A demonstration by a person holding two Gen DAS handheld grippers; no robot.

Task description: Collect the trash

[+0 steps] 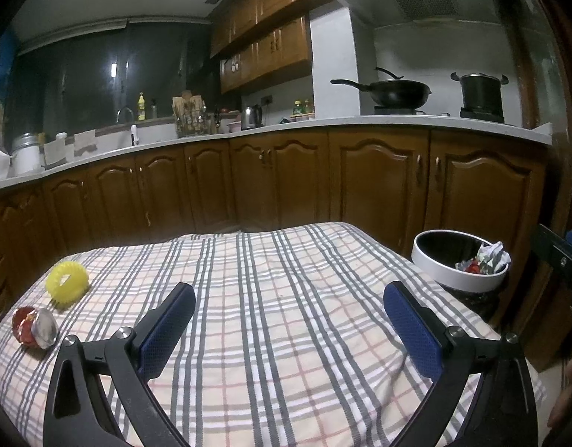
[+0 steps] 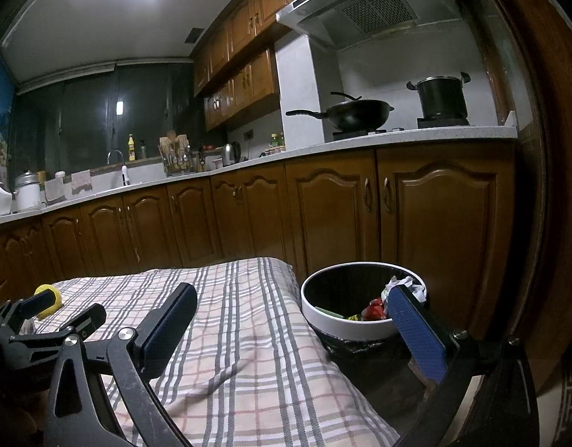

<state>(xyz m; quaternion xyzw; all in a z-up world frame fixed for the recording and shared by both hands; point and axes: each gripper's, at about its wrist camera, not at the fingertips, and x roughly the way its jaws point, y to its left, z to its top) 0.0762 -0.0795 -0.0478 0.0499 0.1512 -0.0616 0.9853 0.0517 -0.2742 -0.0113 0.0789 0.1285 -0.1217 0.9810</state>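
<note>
Beside the white-rimmed round bin (image 2: pixel 345 326), already holding crumpled wrappers (image 1: pixel 485 259), both grippers hang empty, jaws apart; left gripper (image 1: pixel 289 320) faces the crushed red-and-silver wrapper (image 1: pixel 34 327) far across the checked cloth (image 1: pixel 271 283); right gripper (image 2: pixel 291 320) idles; reaching there likely comes next.

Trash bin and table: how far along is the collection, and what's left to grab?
Done: crumpled paper and a red wrapper already sit in the trash bin. In hand: nothing; the left gripper and right gripper are both open and empty. Left: a red and silver wrapper on the checked cloth; the yellow ring beside it may not be trash.
</note>
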